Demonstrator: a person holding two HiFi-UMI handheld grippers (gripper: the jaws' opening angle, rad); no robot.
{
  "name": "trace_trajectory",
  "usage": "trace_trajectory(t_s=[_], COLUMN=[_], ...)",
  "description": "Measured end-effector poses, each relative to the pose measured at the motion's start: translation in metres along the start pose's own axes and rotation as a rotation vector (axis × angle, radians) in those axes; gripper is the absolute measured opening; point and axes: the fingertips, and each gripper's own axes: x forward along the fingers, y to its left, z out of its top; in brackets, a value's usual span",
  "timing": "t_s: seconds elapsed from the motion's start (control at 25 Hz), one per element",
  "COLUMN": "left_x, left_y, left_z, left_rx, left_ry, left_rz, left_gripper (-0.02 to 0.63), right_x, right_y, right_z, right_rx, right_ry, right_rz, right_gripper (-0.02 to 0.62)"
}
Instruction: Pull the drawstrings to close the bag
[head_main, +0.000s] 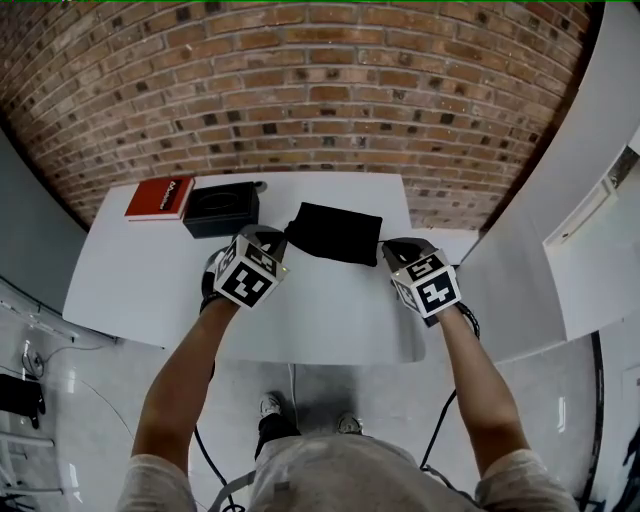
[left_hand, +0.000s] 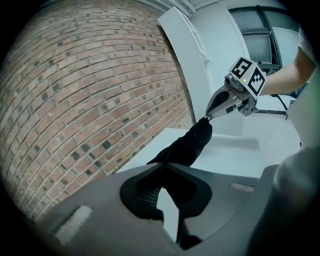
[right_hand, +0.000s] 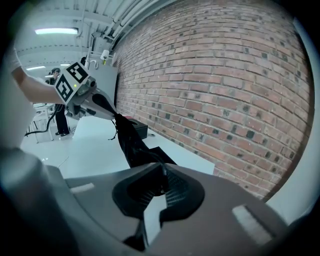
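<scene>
Left gripper (head_main: 284, 236) and right gripper (head_main: 386, 246) pinch the bag (head_main: 335, 232) taut (long axis left-right).

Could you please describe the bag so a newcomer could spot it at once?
On the white table by the brick wall, look near the far edge. The black drawstring bag stretches between the left gripper and right gripper; unlike the rigid black box and red book to its left, it is limp cloth.

A white bench (head_main: 330, 310) fills the middle of the head view. At its upper left corner lies a red book (head_main: 160, 198), flat, with a black box (head_main: 221, 209) just to its right. Behind the box's right end sits a small dark object (head_main: 258, 185), too small to identify.
</scene>
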Motion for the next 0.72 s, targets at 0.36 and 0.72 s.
trace_trajectory(t_s=[0.36,0.72], left_x=[-0.029,-0.058], left_y=[0.016,0.031], left_z=[0.034,0.065], left_rx=[-0.04,-0.075], left_ry=[-0.071,-0.148], left_rz=[0.108,0.205], left_gripper=[0.006,0.006], right_x=[-0.021,-0.043], right_y=[-0.016,-0.026], right_z=[0.041,0.079], right_rx=[0.012,0.004], right_ry=[-0.104,-0.193], right_rz=[-0.036,-0.06], right_gripper=[0.003,0.003])
